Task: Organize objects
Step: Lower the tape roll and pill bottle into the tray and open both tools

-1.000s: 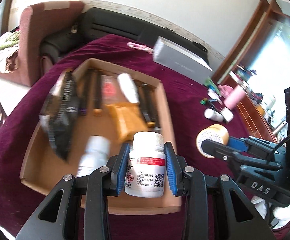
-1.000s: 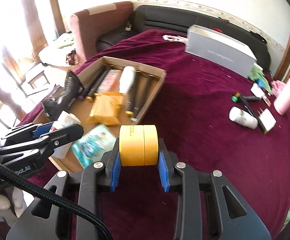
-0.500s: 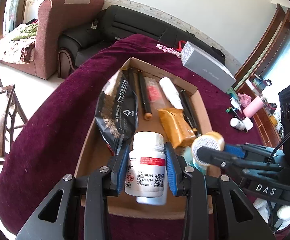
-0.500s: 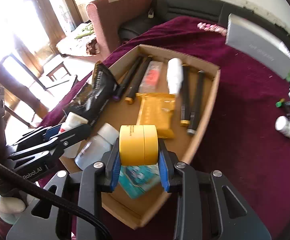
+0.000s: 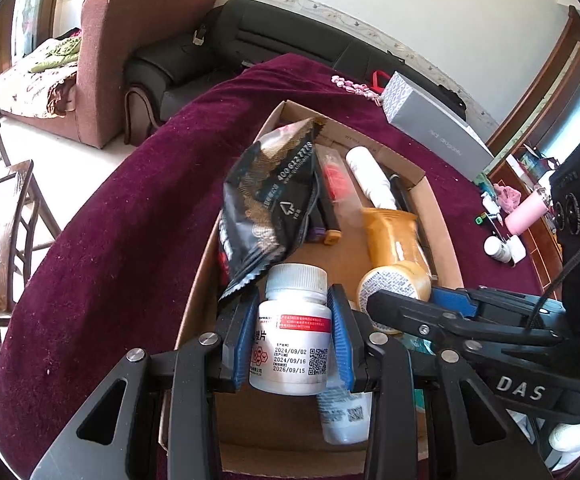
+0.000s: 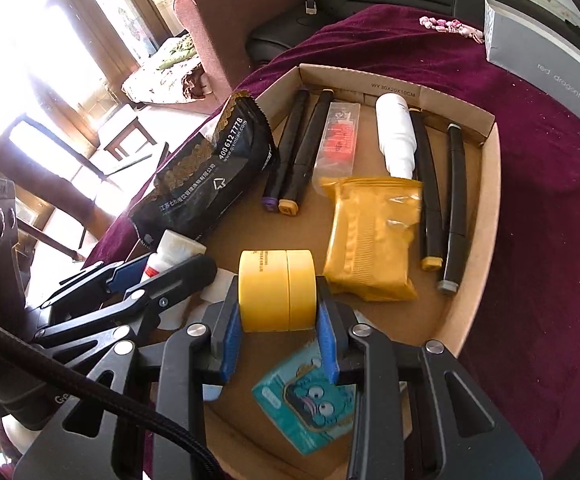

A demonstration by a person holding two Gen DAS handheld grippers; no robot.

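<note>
My left gripper [image 5: 293, 344] is shut on a white pill bottle [image 5: 292, 340] with a red label, held above the near end of the cardboard box [image 5: 444, 224]. My right gripper [image 6: 277, 320] is shut on a yellow tape roll [image 6: 277, 290], held over the same box [image 6: 486, 216]. The right gripper also shows in the left wrist view [image 5: 402, 304] with the tape roll [image 5: 394, 284], close to the right of the bottle. The left gripper shows in the right wrist view [image 6: 161, 276], low at the left, still on the bottle [image 6: 171, 252].
The box holds a black snack bag [image 6: 213, 176], several dark markers [image 6: 306, 152], an orange packet [image 6: 370, 232], a white tube [image 6: 396, 136], a teal tissue pack [image 6: 314, 396] and another white bottle [image 5: 346, 412]. A grey carton [image 6: 546, 68] lies beyond on the maroon cloth [image 6: 550, 240].
Both grippers have moved in over the box, with the bottle and the tape roll still held. The right gripper now sits close beside the left one.
</note>
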